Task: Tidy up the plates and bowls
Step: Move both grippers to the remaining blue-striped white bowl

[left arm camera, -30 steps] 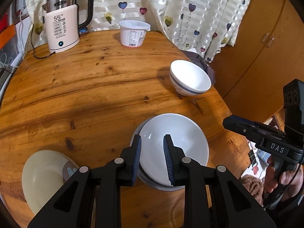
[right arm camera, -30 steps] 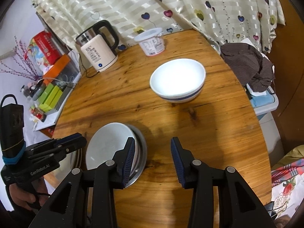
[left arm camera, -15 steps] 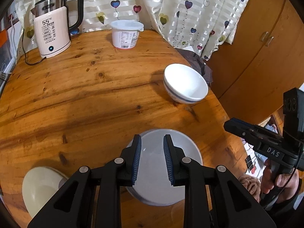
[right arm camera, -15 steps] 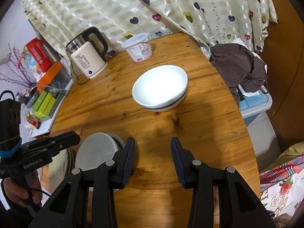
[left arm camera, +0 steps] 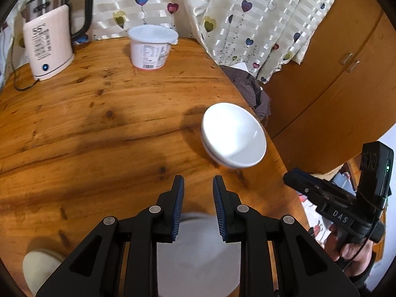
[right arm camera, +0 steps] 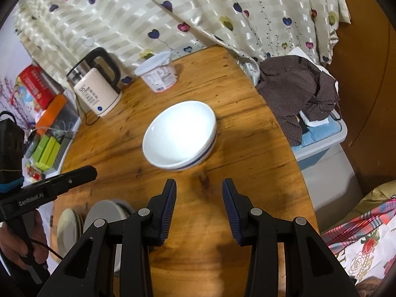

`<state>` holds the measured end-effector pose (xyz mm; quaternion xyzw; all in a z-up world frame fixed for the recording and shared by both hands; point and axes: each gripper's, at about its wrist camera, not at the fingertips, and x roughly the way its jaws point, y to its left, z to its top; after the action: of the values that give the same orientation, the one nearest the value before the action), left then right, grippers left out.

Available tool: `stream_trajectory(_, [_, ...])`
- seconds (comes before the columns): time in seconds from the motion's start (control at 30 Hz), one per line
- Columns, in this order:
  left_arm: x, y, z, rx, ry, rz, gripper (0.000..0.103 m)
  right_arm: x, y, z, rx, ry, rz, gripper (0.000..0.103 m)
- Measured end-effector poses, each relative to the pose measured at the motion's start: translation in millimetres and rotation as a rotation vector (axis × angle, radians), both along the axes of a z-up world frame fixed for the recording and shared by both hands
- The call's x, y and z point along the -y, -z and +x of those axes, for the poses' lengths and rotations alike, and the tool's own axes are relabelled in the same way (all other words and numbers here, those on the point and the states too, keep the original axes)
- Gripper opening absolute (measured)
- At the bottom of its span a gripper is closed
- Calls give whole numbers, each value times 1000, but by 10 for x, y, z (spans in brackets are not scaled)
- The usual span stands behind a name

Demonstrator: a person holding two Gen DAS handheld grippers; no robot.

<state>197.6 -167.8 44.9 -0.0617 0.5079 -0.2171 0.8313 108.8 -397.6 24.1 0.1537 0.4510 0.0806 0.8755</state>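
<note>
Two tools, both with jaws apart, gripping nothing. Left tool (left arm camera: 196, 193) hangs over grey plate (left arm camera: 198, 252) at near worktop (left arm camera: 99, 128) edge; cream plate (left arm camera: 37, 267) beside it, left. Right tool (right arm camera: 199, 198) hovers short of white bowl (right arm camera: 179, 135), mid-worktop. Far back: tub (left arm camera: 152, 47), kettle (left arm camera: 48, 39).

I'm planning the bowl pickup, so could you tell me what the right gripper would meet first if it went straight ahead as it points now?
Probably the white bowl: it sits just beyond the open right gripper, past bare table. Depth is unclear.
</note>
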Motion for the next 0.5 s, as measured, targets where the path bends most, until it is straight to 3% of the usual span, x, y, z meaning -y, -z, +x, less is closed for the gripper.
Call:
stream_trajectory(0.27, [229,137,388,-48,10,3,25,6,-13,316,9,1,5,38])
stream_trajectory(0.5, [348,264,618,-85,2,-16,25,29,84,596,-16,10,5,29])
